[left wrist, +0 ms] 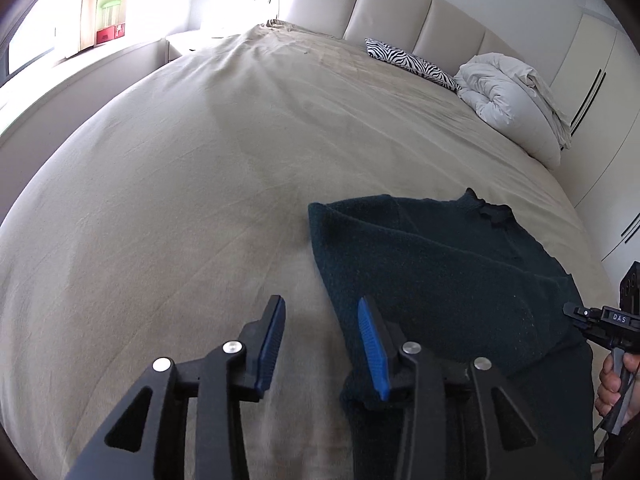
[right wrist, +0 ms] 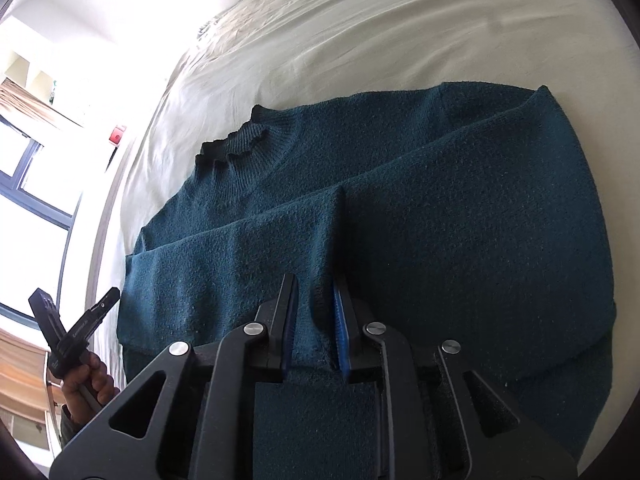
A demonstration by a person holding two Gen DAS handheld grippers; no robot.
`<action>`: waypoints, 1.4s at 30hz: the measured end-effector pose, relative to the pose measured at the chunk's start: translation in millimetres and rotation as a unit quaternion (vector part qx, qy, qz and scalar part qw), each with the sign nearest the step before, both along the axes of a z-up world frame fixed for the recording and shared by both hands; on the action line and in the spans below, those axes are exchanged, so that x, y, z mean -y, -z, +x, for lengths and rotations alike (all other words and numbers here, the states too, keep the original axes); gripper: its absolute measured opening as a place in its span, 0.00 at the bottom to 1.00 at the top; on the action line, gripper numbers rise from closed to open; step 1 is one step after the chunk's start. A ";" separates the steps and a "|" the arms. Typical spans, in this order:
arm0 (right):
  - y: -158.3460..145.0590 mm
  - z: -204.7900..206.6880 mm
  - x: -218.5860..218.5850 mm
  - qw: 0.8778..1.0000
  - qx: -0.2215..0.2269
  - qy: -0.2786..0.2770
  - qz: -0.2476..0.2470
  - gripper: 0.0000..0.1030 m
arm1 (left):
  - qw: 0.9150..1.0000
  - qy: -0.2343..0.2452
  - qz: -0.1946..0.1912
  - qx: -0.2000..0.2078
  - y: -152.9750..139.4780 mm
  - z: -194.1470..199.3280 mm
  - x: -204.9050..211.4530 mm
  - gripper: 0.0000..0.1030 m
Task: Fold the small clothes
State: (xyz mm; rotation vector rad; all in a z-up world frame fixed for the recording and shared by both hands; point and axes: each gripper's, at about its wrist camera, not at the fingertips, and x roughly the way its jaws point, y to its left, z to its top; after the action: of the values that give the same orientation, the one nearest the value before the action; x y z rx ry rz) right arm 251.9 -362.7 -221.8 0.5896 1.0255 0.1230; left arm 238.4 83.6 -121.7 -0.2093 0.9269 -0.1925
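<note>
**Meanwhile: teal sweater pinched by the right claw, left claw wide beside it**

Flat on the beige bedspread lies a dark teal knit sweater, near the foot edge of the bed. Its ribbed neck points toward the window side in the right wrist view. One sleeve is laid diagonally across the body, from the far shoulder down toward the near hem.

The right claw is narrowed on a raised ridge of the sweater's fabric, which stands up between the two blue pads and touches both. In the left wrist view that same claw shows only partly at the right edge, with the person's hand on its handle.

The left claw stands wide apart and holds nothing. It sits just at the sweater's left edge: one blue pad is over the knit, the other over bare bedspread. In the right wrist view it appears at the left, beside the sweater, gripped by the person's other hand.

Farther off, a zebra-striped pillow and a rolled white duvet lie against the padded cream headboard. A bright window is to the left.
</note>
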 end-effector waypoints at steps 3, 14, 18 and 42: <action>-2.5 -8.0 -3.9 1.000 0.006 0.000 0.007 0.39 | 1.000 0.013 0.013 -0.021 9.0 -10.4 12.1 0.41; 6.6 -11.6 -11.9 0.998 -0.024 -0.003 -0.056 0.09 | 0.998 0.025 0.060 -0.012 25.3 -17.4 26.0 0.13; 6.3 -13.3 -12.0 0.997 -0.017 0.001 -0.077 0.08 | 0.998 0.026 0.062 -0.006 27.5 -21.3 25.1 0.13; -61.4 -189.0 1.5 0.987 0.127 0.075 -0.063 0.64 | 0.999 -0.005 -0.036 -0.014 -2.1 -185.9 -27.9 0.65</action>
State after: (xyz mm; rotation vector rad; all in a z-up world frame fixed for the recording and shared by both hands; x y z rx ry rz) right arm 62.9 -364.2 -160.4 0.5199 0.7334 -0.0007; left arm 52.5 111.5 -119.6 -0.2850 0.9479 -0.2140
